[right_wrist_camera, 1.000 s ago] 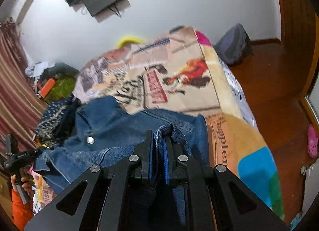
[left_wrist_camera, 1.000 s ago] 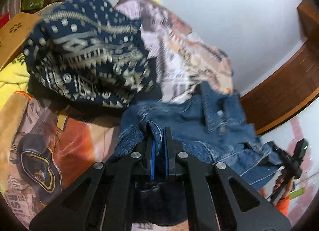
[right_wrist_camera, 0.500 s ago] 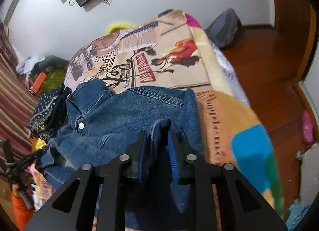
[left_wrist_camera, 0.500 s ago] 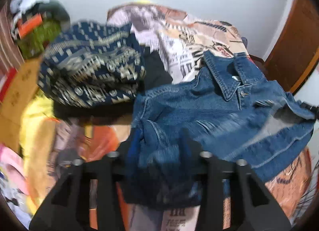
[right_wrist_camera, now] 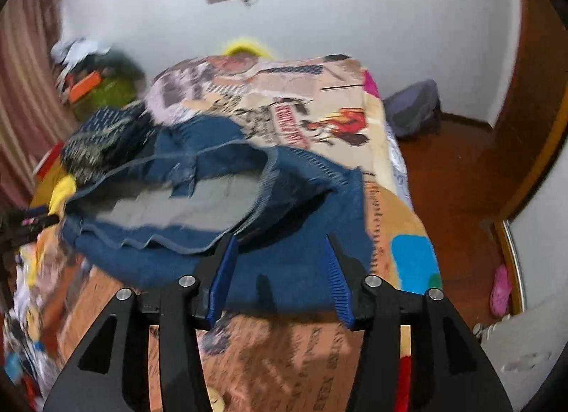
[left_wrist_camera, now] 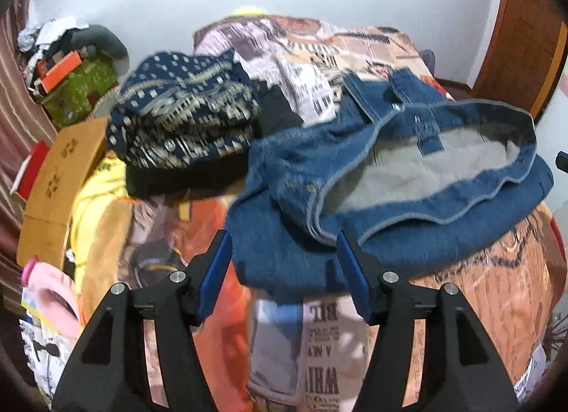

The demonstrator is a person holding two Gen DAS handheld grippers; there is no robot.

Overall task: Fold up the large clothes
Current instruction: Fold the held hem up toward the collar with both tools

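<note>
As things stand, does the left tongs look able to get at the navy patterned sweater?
Probably yes. The left tongs are opening, nothing pinched, over the denim jacket's near edge. The navy patterned sweater lies folded up-left of it on the bed cover, its top uncovered.

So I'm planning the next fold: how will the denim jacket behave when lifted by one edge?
The denim jacket will probably sag rather than hold flat: it lies in soft waves. Its hem stands open, showing grey lining, so layers may separate. The thick cloth likely feels fairly heavy.
</note>
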